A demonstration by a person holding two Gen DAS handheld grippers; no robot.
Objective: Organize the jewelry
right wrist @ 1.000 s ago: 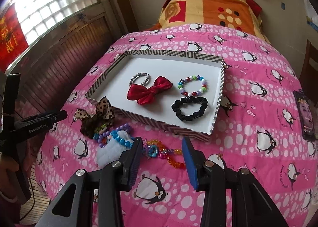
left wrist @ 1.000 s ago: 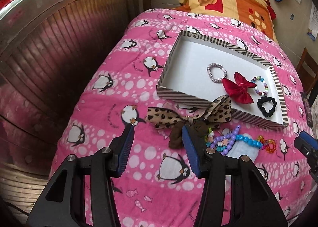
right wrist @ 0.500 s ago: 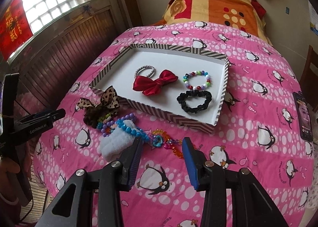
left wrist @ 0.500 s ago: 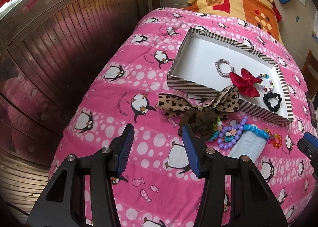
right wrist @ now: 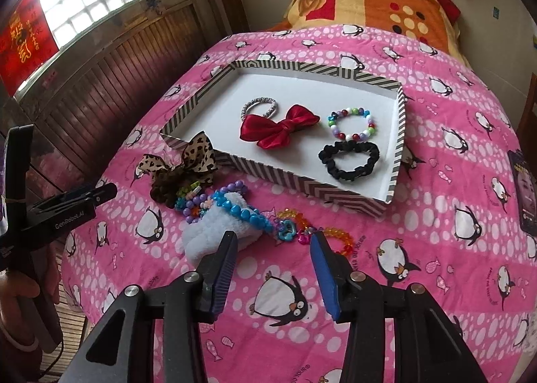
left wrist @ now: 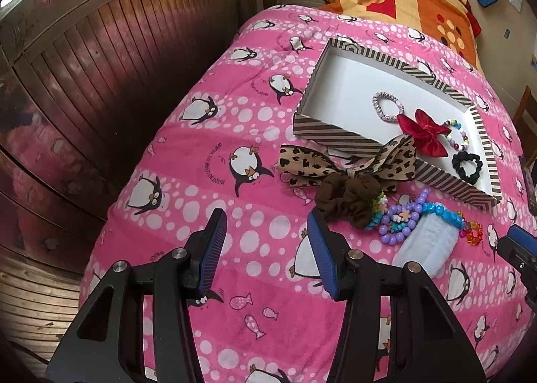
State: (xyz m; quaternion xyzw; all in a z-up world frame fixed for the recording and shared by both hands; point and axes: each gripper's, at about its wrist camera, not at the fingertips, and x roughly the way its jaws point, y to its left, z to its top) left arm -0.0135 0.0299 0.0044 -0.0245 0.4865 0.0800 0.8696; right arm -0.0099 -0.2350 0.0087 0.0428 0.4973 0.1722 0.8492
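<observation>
On left gripper (right wrist: 100, 193), "GenRobot.AI" lettering

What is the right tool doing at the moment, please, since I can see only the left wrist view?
Observer: The right tool is open and empty above the blanket, with the clear bead bracelet just ahead of its tips.
Operator: Is anything lying to the right of the tray?
Observer: Yes, a phone lies face up on the blanket, apart from the tray.
Operator: How does my left tool look from there?
Observer: The left tool sits at the blanket's left edge, its handle gripped by a hand.
</observation>
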